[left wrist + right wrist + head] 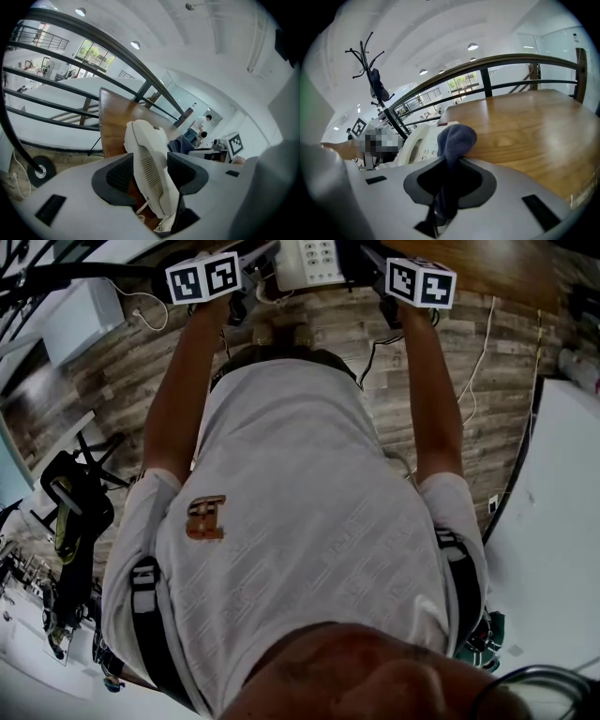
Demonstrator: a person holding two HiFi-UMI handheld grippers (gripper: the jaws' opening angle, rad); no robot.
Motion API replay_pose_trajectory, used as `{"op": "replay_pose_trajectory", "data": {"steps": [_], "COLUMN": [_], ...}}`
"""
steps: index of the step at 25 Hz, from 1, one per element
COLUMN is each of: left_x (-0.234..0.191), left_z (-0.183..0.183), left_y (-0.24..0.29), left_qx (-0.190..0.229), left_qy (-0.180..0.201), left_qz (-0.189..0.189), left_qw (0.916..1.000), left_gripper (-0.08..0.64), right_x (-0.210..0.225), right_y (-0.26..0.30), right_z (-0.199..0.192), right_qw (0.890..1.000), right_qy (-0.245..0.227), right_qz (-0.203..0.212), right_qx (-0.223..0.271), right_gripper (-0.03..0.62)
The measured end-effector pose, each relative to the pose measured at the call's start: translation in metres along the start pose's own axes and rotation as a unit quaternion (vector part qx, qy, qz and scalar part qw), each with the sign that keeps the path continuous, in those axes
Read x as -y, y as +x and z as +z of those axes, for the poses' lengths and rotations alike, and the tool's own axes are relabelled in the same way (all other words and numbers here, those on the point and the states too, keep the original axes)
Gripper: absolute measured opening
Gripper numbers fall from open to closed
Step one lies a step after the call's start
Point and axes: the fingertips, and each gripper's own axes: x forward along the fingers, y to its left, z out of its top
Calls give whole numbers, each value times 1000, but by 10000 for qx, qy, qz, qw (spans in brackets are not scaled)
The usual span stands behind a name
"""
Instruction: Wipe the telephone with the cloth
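Starting at the left, we found the left gripper [151, 172] clamped on the white handset [145, 150], one pad on each flank. The handset was tilted and its cord [142, 213] trailed below the jaws. We could not tell whether it sat in its cradle or hung clear of it. In the middle, the phone [313, 259] lay on the table [525, 136] between the two grippers, keypad up, seemingly close to the near edge. At the right, the right gripper [449, 182] was shut tight on the dark blue cloth [453, 138] — a bunched wad stood out past the jaw tips, just beside the keypad, and we could not say whether it touched.

We judged the step in hand to be the wipe itself, at or near its start: phone steadied from the left, cloth poised at the right. The next move, as we read it, called for pressing the wad onto the casing and drawing it across the keys, with the left grip firm so the phone did not slide.

For room, the two grippers stood near each other, so strokes toward the left would be short before cloth met handset. Rightward the wood lay bare and open. Beyond the far edge ran a dark rail [511, 61]; the near edge looked close under the phone — a hard pull toward us risked dragging it off.
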Motion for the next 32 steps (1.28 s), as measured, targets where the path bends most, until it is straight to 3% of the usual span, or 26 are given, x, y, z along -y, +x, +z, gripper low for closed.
{"op": "replay_pose_trajectory", "data": {"steps": [4,12,16,20,32], "left_x": [-1,1,0,0,1], "left_z": [-1,0,0,2,0], "left_y": [0,-1,-1,-2,-2], "left_qx": [7,38,50,56,11], "left_qy": [-9,-73,-100,-97,-75], "left_qz": [-22,-73,-94,-106,-152], "left_qw": [10000,9999,9999,9999,9999], "left_gripper": [236,236,236,236,236], "right_x": [-21,-115,-136,-127,-43], "right_y": [-19,-23,-5,10,4], "right_z": [4,-2,-19,-32,-49], "right_qw": [9996,9909,9881,9901,9985], "right_qy": [-189,159,320,402,447], "right_qz": [94,1262,1476,1336,300], "right_qx": [184,442,283,149,-62], "right_gripper": [72,72,72,72,72]}}
